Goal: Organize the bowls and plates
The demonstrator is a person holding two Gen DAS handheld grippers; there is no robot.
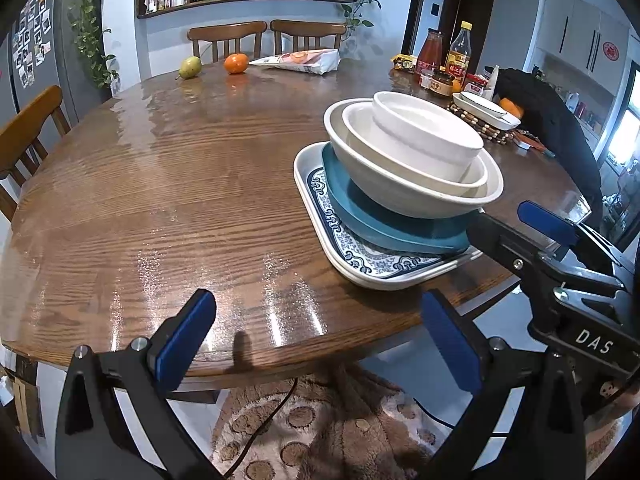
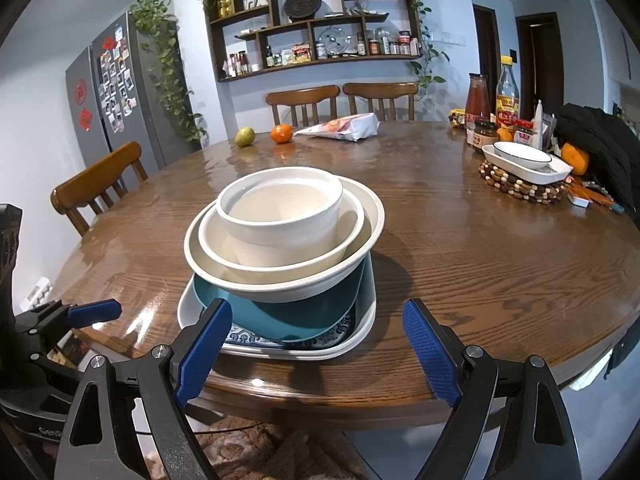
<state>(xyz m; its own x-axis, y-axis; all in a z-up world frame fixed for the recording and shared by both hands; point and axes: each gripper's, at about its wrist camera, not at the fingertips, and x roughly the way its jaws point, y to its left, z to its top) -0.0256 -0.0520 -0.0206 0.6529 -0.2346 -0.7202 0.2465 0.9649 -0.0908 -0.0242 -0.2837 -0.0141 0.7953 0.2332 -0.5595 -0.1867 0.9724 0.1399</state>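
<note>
One stack stands near the front edge of the round wooden table (image 1: 160, 200). A white tray with a blue pattern (image 1: 360, 256) (image 2: 352, 340) is at the bottom, and a teal plate (image 1: 380, 224) (image 2: 304, 312) lies on it. Three nested cream bowls sit on top, the largest (image 1: 400, 196) (image 2: 280, 284) holding the smallest (image 1: 424, 132) (image 2: 280, 216) inside a middle one. My right gripper (image 2: 316, 348) (image 1: 508, 220) is open at the stack's near edge, one fingertip close beside the tray; contact is unclear. My left gripper (image 1: 320, 340) (image 2: 86, 312) is open over the table's edge, left of the stack, holding nothing.
A white oval dish in a rectangular dish (image 2: 524, 160) rests on a beaded trivet at the right, beside bottles and jars (image 2: 492, 112) and a black jacket (image 2: 600, 148). A pear (image 2: 244, 136), an orange (image 2: 282, 133) and a packet (image 2: 344, 126) lie at the far side. Chairs surround the table.
</note>
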